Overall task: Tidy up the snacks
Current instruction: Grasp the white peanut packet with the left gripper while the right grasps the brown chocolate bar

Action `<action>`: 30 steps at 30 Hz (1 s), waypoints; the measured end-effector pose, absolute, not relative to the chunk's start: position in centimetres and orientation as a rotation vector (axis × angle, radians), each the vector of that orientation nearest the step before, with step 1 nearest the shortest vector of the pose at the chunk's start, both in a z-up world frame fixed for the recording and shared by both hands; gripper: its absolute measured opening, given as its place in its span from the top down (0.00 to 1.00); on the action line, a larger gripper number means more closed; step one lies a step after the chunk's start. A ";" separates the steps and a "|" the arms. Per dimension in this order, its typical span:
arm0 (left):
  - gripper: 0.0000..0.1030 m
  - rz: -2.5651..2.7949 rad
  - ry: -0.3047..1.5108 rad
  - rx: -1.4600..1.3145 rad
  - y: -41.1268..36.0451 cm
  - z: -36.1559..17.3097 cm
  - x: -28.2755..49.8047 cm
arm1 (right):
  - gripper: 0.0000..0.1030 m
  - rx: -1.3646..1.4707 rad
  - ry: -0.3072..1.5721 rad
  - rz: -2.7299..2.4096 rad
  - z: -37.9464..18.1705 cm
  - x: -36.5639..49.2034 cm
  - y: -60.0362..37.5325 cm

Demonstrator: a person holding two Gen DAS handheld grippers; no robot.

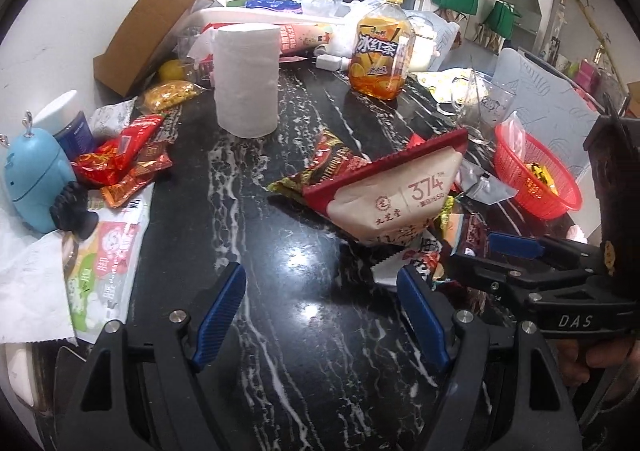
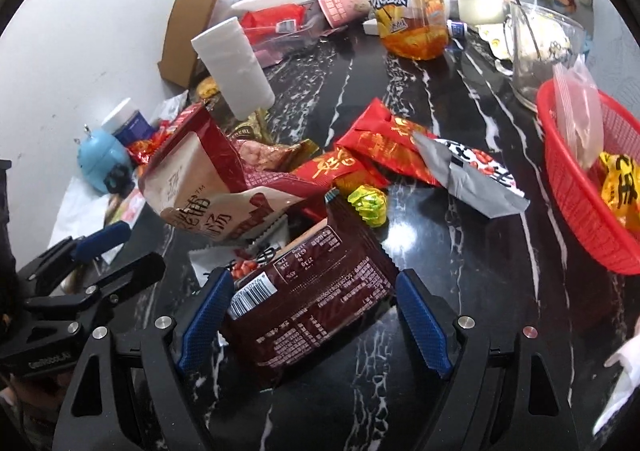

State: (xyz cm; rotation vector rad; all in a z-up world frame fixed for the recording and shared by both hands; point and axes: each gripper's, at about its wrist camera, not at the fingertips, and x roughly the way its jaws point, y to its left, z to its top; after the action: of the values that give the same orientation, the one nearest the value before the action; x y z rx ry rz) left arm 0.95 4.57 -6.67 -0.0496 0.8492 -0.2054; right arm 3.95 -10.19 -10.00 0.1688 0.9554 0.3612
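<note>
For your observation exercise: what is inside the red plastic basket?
In the red plastic basket lie a yellow snack packet and a clear zip bag leaning on its rim. Whatever sits beneath them is covered.

bright, even indoor light. overhead glare spots on the glossy bench (image 1: 304,271), nearest the left gripper (image 1: 322,315). strong fisheye curvature, dark vignetted corners; soft blur towards the edges.
</note>
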 end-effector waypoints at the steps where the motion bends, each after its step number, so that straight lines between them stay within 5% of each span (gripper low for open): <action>1: 0.25 -0.216 0.851 -0.057 4.4 -6.7 1.0 | 0.19 0.159 0.957 0.361 -10.0 3.9 -10.2; 30: 0.25 -0.331 0.971 -0.018 -1.7 -10.2 4.3 | 0.16 0.025 0.958 0.287 -10.1 1.5 -14.6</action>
State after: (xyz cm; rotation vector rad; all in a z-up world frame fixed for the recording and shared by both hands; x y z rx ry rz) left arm 4.28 -1.74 -10.19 -0.0177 0.9708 -0.3310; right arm 1.52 -14.58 -10.08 0.0253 0.9578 0.2875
